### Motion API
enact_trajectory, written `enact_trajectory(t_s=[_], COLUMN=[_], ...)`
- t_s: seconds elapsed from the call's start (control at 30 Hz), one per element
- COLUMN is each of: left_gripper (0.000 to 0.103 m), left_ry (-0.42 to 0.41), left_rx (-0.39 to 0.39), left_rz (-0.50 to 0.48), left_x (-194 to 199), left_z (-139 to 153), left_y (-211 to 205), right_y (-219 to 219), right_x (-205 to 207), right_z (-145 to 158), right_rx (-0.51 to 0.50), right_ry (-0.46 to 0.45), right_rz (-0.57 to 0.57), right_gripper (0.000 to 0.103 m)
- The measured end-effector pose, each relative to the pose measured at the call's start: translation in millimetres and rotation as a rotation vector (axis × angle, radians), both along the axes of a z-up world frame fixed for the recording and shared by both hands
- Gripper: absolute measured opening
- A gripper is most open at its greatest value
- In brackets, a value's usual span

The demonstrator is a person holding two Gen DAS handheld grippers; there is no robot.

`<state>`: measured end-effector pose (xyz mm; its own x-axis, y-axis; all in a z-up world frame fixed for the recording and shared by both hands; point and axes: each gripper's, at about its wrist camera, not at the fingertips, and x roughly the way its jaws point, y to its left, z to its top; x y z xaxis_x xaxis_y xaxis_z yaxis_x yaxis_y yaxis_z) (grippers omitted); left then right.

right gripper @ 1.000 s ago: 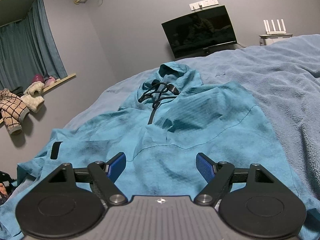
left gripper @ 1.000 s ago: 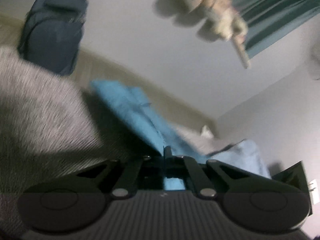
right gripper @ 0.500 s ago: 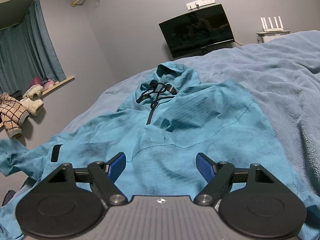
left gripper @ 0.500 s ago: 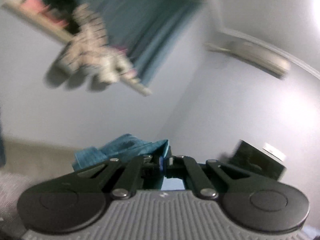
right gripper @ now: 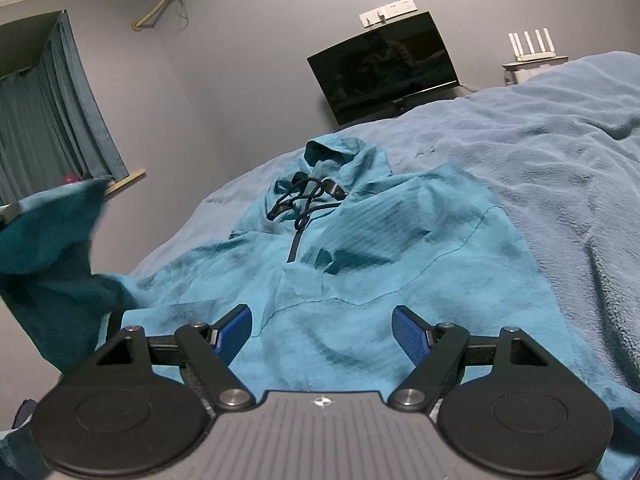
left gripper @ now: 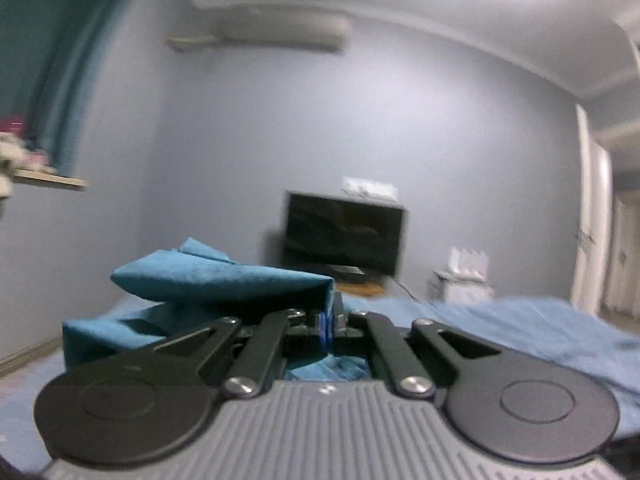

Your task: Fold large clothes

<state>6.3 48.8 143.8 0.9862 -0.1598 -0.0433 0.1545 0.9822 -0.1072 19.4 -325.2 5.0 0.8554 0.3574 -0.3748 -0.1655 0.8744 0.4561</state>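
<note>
The left gripper (left gripper: 327, 326), clamped on the teal fleece hoodie's (right gripper: 360, 280) sleeve (right gripper: 48, 248), has swung it up off the blue blanket's (right gripper: 560, 152) left edge. The right gripper (right gripper: 322, 330) hovers wide, empty; the sleeve fold looks underway.

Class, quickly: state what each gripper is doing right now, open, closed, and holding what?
Left gripper: closed on a fold of the teal hoodie, lifting it.
Right gripper: open, holding nothing, above the hoodie on the bed.
</note>
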Motion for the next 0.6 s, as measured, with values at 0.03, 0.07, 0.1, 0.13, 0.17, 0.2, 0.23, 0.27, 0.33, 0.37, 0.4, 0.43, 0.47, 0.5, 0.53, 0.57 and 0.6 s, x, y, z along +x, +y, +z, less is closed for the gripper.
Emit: enact_trajectory(t_s=[0.03,0.07,0.1,0.13,0.17,0.2,0.23,0.27,0.33,0.37,0.4,0.43,0.47,0.5,0.53,0.57,0.6], left_gripper=[0.0,0.0,0.0,0.0,0.0,0.0,0.0,0.002,0.018,0.021,0.027,0.031,0.031,0.031,0.031,0.032,0.036], left_ry=[0.013,0.03,0.052,0.08,0.112,0.152,0.186,0.241,0.33,0.352,0.367,0.381,0.388,0.385,0.38,0.374,0.365], left_rx=[0.022,0.052,0.082,0.109,0.134,0.161,0.181,0.209,0.249,0.262,0.274,0.285,0.293,0.299,0.308,0.311,0.307], left_rz=[-0.02,-0.042,-0.069,-0.099,-0.123,-0.143,-0.159,-0.18,-0.2,-0.208,-0.22,-0.235,-0.251,-0.26,-0.267,-0.268,-0.263], left_x=[2.8,7.4,12.0,17.1,22.5,27.5,31.2,35.8,37.8,34.5,33.4,31.2,22.3,17.0,12.7,7.3,2.3], left_z=[-5.0,-12.3,-20.1,-29.3,-38.5,-47.9,-57.0,-68.3,-87.7,-96.3,-104.1,-109.7,-114.3,-115.0,-109.5,-105.2,-99.5], left_y=[-15.2,-30.5,-45.0,-57.9,-66.9,-77.3,-84.6,-93.6,-111.8,-119.4,-116.7,-113.3,-115.7,-112.7,-112.5,-108.2,-104.2], right_y=[-0.6,-1.5,-2.4,-3.2,-3.5,-3.5,-3.6,-3.2,-2.1,-1.4,-0.2,0.8,1.6,2.2,3.0,3.8,4.7], right_x=[-0.3,-0.3,-0.3,-0.2,-0.3,0.0,0.3,0.8,1.4,1.4,1.3,1.5,1.4,1.4,1.5,1.1,0.8], right_z=[-0.2,-0.8,-1.1,-1.5,-1.6,-2.1,-2.5,-2.8,-3.1,-3.3,-3.2,-3.2,-3.4,-3.4,-3.2,-2.8,-2.3], right_rx=[0.002,0.007,0.011,0.013,0.014,0.016,0.017,0.016,0.014,0.012,0.009,0.005,0.002,0.002,0.001,-0.003,-0.006], right_ry=[0.0,0.0,0.001,0.0,0.001,0.002,0.004,0.007,0.009,0.009,0.009,0.008,0.008,0.008,0.008,0.006,0.005], right_rz=[-0.003,-0.007,-0.008,-0.01,-0.012,-0.013,-0.013,-0.013,-0.008,-0.005,-0.002,0.001,0.003,0.007,0.012,0.015,0.019], right_gripper=[0.079,0.079,0.079,0.079,0.079,0.079,0.079,0.079,0.079,0.079,0.079,0.079,0.079,0.079,0.079,0.079,0.079])
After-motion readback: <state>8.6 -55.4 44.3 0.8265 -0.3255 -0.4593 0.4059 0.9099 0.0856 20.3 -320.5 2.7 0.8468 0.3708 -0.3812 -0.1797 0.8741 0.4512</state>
